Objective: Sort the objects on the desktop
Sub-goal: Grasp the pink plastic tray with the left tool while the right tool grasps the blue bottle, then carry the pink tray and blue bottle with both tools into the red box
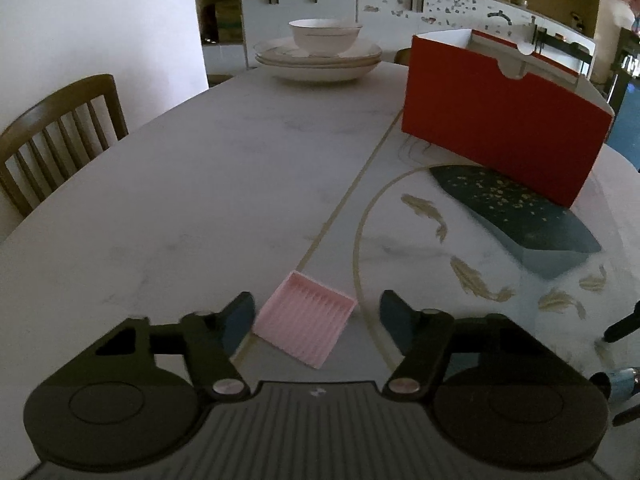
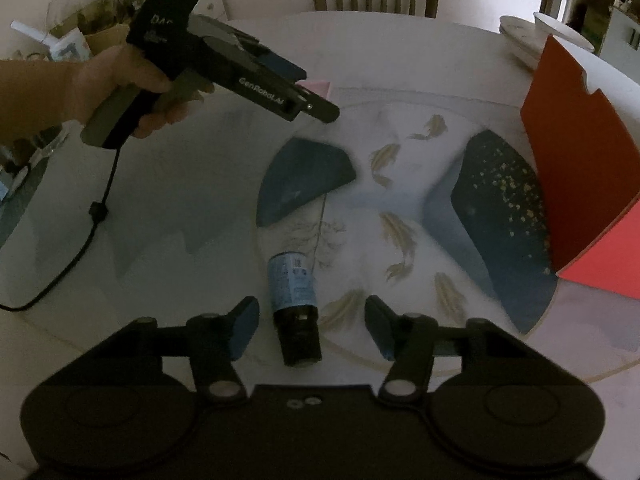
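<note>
Lying flat on the pale, marble-patterned table (image 1: 180,200), a small pink tray (image 1: 306,316) shows a ridged, ribbed inner surface and thin raised walls on some sides; it is roughly square, matte plastic by its look, and sits skewed across a thin gold inlay line between the spread fingers of the left gripper (image 1: 316,316), which are wide apart and hold nothing. From the right wrist view the right gripper (image 2: 312,330) is likewise parted and empty, and a small bottle (image 2: 295,304) lies on its side between its fingers, touching neither: a cylinder with a dark cap end nearest the camera and a light blue printed label around its body. The tabletop carries painted gold fish and dark blue patches flecked with gold inside a gold-rimmed circle. A red box (image 1: 504,120) with smooth card walls, a white interior and a notched front edge stands just behind one blue patch. Farther back, a white glossy bowl (image 1: 325,36) sits on stacked white plates (image 1: 280,60). A wooden slat-backed chair (image 1: 56,140) stands at the table's left edge.
</note>
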### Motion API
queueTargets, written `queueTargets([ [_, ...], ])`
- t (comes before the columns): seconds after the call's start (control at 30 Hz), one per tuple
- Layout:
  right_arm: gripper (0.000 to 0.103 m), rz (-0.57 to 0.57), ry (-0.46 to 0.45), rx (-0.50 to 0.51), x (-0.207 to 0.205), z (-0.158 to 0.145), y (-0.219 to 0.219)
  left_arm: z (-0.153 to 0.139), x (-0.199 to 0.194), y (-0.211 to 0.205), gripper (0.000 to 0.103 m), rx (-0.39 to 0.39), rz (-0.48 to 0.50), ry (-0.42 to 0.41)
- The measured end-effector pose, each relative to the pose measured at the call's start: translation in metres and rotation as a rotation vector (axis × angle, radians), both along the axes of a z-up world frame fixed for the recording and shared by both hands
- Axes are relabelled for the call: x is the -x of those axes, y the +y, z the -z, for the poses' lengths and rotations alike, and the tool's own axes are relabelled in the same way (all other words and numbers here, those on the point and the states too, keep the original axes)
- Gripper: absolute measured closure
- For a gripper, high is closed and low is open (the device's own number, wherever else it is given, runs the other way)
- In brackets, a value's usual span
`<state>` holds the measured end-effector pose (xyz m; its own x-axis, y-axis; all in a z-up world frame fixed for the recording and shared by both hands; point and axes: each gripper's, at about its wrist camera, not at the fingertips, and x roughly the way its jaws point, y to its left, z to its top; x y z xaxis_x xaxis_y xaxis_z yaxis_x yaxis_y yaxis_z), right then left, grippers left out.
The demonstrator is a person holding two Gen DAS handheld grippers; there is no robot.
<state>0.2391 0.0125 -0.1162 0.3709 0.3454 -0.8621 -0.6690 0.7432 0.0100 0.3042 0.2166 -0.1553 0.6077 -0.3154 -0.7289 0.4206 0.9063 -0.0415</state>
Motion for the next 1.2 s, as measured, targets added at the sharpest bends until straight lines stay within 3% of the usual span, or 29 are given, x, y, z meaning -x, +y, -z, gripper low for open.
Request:
queueTargets([
  [0.1,0.048,-0.009,-0.009,0.007,0.0,0.0,0.002,-0.002,0.002,-0.005,0.051,-0.006,0.0,0.006],
  [0.27,0.059,-0.018,-0.045,0.04,0.0,0.001,0.005,-0.004,0.005,-0.012,0.051,-0.011,-0.057,0.016],
  [0.33,0.073,-0.019,-0.053,0.045,0.0,0.001,0.006,-0.004,0.007,-0.015,0.052,-0.01,-0.078,0.018],
  [0.4,0.08,-0.012,-0.059,0.046,-0.002,0.0,0.005,-0.004,0.01,-0.018,0.052,-0.01,-0.099,0.021],
  [0.73,0.08,0.092,-0.058,0.03,-0.014,-0.003,-0.02,-0.007,0.034,-0.043,0.052,0.005,-0.174,0.042],
  [1.2,0.08,0.256,-0.04,-0.038,-0.018,-0.018,-0.09,-0.018,0.07,-0.088,0.053,0.118,-0.226,0.092],
])
